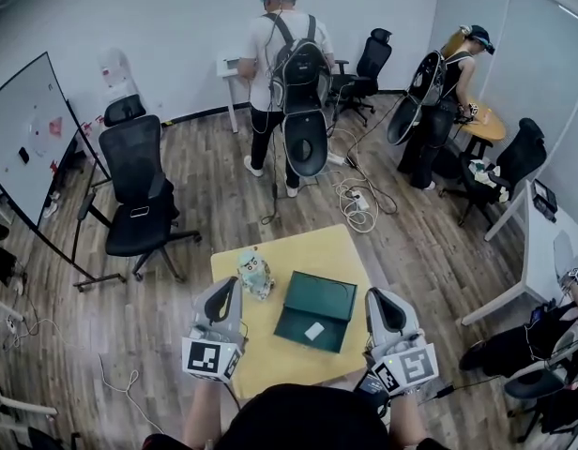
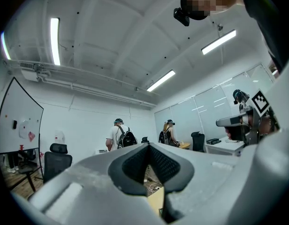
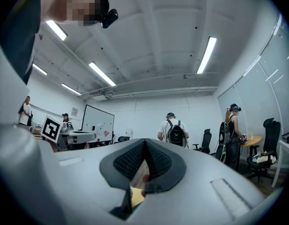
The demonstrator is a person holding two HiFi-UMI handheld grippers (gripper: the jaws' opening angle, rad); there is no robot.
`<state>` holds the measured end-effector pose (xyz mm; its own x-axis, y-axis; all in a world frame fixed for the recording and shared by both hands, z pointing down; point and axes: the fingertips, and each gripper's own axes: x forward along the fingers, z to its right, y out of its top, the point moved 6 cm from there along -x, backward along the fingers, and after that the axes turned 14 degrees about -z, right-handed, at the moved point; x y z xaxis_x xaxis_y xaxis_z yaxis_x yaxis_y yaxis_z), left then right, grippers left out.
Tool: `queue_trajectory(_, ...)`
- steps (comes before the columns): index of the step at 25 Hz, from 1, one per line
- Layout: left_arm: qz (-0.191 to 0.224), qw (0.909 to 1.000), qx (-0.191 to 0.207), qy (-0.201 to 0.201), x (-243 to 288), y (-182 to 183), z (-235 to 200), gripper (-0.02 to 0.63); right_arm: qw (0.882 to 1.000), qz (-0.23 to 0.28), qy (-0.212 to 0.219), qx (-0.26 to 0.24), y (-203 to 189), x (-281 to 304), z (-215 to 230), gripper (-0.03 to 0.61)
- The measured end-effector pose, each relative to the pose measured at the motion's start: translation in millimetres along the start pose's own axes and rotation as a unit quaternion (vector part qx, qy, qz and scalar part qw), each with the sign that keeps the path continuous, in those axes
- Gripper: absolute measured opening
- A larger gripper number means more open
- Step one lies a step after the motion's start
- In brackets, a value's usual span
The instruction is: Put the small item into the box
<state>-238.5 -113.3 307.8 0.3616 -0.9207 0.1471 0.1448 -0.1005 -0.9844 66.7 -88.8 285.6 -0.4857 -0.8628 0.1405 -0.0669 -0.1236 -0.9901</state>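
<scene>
- Head view: square yellow table (image 1: pixel 261 356) carries an open dark green rectangular box (image 1: pixel 319 293).
- The left grey gripper (image 1: pixel 227 287) and right grey gripper (image 1: pixel 384 300) flank the box, jaws fully together, nothing held.
- The small white flat oblong item (image 1: pixel 314 331) lies inside the box's near half, long axis slanted near-left to far-right.

Left gripper (image 1: pixel 225 287), right gripper (image 1: pixel 381 296) closed (level).

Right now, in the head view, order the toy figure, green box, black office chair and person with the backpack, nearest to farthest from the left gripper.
1. Toy figure, just beside the left gripper.
2. Green box, to its right.
3. Black office chair, far left.
4. Person with the backpack, at the back.
</scene>
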Motion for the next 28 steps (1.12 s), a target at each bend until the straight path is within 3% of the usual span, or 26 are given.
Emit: queue_trajectory(28, -0.02, 0.9997, -0.005, -0.015, 6.0, -23.6, 5.6, 0.002, 0.999, -0.036, 0.001, -0.001, -13.7, 7.4, -0.3, 0.002)
